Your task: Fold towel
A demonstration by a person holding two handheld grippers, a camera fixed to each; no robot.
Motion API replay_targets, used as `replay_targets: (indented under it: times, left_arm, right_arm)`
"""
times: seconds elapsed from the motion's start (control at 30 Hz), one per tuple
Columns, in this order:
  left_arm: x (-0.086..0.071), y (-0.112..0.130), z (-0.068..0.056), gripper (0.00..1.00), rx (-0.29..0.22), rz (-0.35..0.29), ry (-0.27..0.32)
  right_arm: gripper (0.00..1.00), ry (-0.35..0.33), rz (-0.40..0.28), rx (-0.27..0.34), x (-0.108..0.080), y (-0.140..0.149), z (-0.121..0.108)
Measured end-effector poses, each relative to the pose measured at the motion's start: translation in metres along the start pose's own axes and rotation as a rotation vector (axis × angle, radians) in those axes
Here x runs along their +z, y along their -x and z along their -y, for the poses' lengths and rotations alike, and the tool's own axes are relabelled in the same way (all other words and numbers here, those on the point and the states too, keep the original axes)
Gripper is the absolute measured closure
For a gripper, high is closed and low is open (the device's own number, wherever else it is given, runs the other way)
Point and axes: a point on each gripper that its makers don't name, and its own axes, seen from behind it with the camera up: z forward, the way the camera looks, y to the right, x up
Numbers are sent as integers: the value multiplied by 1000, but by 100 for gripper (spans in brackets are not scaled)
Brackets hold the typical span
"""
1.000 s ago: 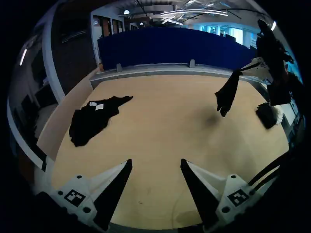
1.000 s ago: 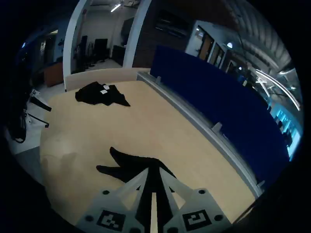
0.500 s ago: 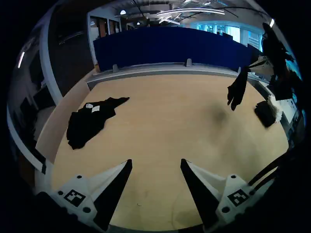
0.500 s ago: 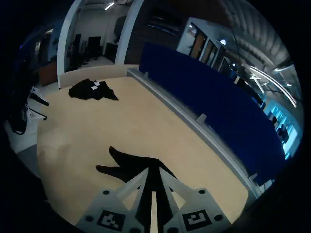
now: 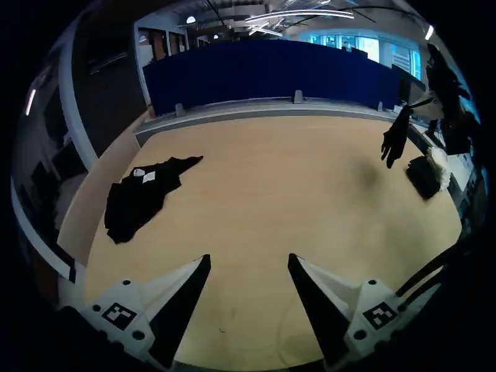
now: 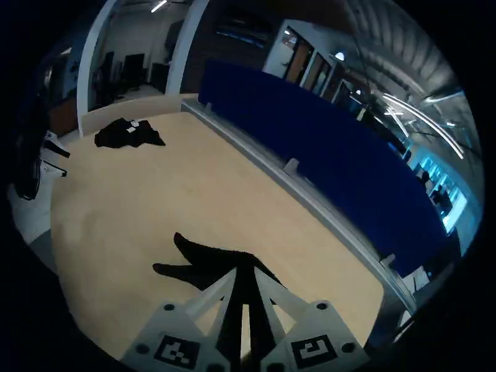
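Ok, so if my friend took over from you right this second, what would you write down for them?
Left hand-held gripper: open, holding nothing, over the wooden table.
Right hand-held gripper: shut on a black towel, which hangs in the air above the table.
A second black cloth lies crumpled near the table's left edge in the left gripper view. What looks like a dark stack sits at the opposite edge.
Done: one towel picked up.
Left: lay it flat and fold it, then probably the crumpled one.
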Motion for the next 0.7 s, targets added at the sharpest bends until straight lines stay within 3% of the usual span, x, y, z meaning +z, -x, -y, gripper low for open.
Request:
replay_targets:
  times: [0.7]
  left_arm:
    - [10, -8, -14, 7, 40, 24, 8]
  right_arm:
    - [96, 128, 95, 49, -39, 85, -110]
